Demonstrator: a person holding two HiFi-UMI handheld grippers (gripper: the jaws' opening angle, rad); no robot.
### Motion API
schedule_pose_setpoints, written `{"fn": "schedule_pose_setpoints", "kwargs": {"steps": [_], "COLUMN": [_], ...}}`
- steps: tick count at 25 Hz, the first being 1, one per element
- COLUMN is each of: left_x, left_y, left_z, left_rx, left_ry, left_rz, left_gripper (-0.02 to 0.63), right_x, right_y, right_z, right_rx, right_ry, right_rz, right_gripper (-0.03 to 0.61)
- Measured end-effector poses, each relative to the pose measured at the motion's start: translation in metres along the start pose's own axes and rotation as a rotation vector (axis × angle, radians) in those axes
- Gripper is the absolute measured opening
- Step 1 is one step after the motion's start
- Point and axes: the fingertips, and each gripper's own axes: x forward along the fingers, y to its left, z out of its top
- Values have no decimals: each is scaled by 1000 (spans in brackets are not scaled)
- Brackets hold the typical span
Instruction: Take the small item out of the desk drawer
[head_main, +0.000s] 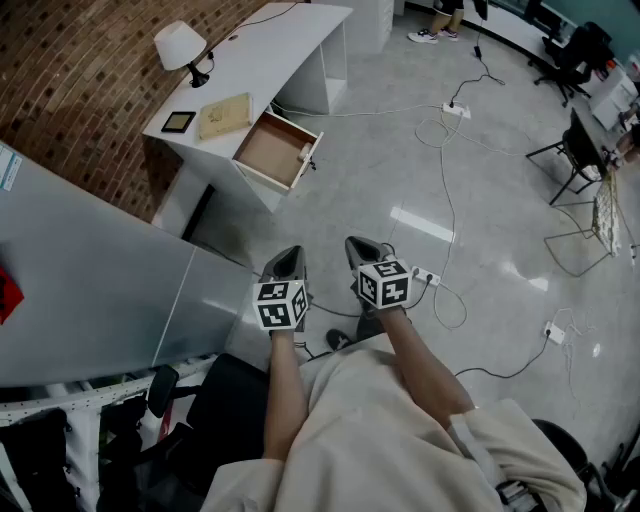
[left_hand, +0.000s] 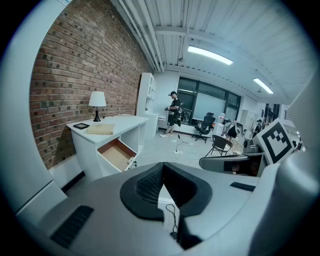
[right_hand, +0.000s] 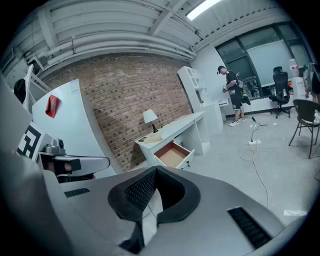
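Head view: left hand-held gripper (head_main: 287, 264) and right hand-held gripper (head_main: 362, 252) sit lower centre, well apart from the table (head_main: 300, 35) at upper left; probably the approach has not begun.
Drawer (head_main: 272, 150) stands open; small item not discernible.
Left gripper view: jaws together, empty.
Right gripper view: jaws together, empty.
No legible writing.
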Motion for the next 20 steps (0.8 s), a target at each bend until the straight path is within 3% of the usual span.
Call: {"fn": "schedule_pose_setpoints", "kwargs": {"steps": [13,17,20], "left_x": [-33,-41,-42], "left_y": [17,29,38], "left_z": [-5,-4,-4], "left_rx": [-41,-86,-85], "left_ry": [-49,-68,-73], "left_rz": [28,39,54], "left_gripper": [15,15,15], "right_x": [-12,-11,-4], "right_y": [3,12,19], "right_z": [-12,6,7], "right_rx": [35,139,152], "right_ry": [-34,-134,-139], "right_rz": [-77,15,55], "right_gripper": [25,25,25]}}
